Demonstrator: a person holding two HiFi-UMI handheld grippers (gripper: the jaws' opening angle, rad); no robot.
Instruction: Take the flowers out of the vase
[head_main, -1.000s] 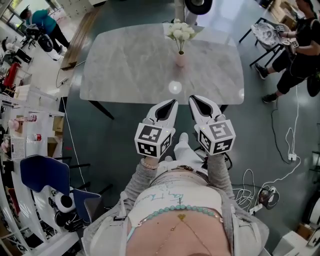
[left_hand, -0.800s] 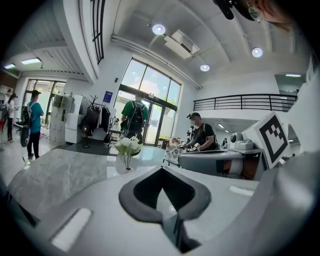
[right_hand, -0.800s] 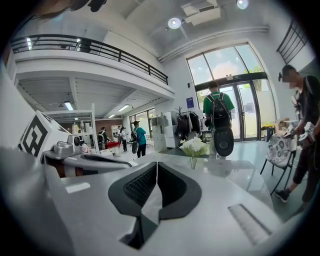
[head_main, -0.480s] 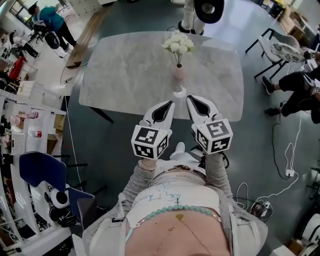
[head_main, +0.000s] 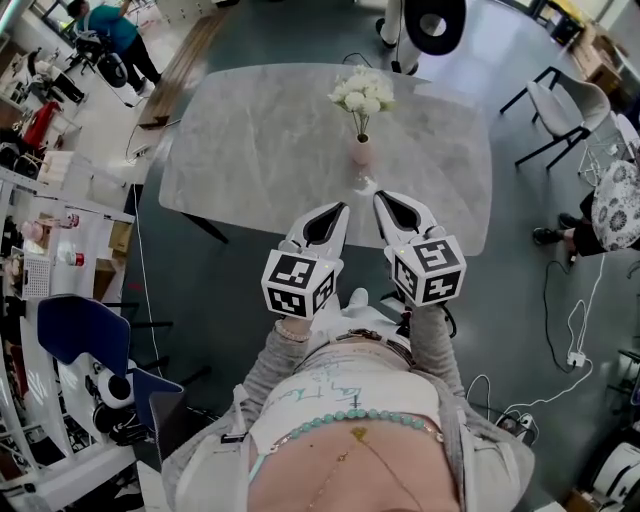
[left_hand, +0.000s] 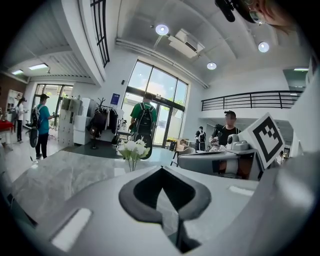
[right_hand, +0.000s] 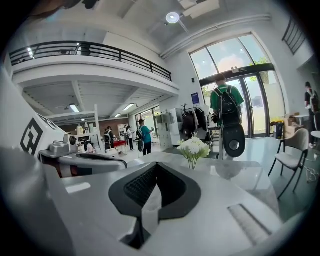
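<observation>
A bunch of white flowers (head_main: 362, 93) stands upright in a small pink vase (head_main: 360, 150) on the grey marble table (head_main: 250, 140). Both grippers hover side by side short of the table's near edge, pointing at the vase. My left gripper (head_main: 340, 208) is shut with nothing in it, and so is my right gripper (head_main: 384, 198). The left gripper view has the flowers (left_hand: 133, 148) beyond the closed tips of the left gripper (left_hand: 161, 170). In the right gripper view the flowers (right_hand: 193, 147) stand past the closed tips of the right gripper (right_hand: 156, 165).
A grey chair (head_main: 565, 105) stands to the right of the table, a blue chair (head_main: 85, 335) at the lower left. Cables (head_main: 575, 330) trail over the floor at the right. A person (head_main: 105, 25) stands far back at the left. A round black-and-white device (head_main: 435, 18) stands behind the table.
The head view has shifted, so the table and vase sit a little lower and nearer. A seated person at the right has gone out of view. Both grippers hold their pose, shut.
</observation>
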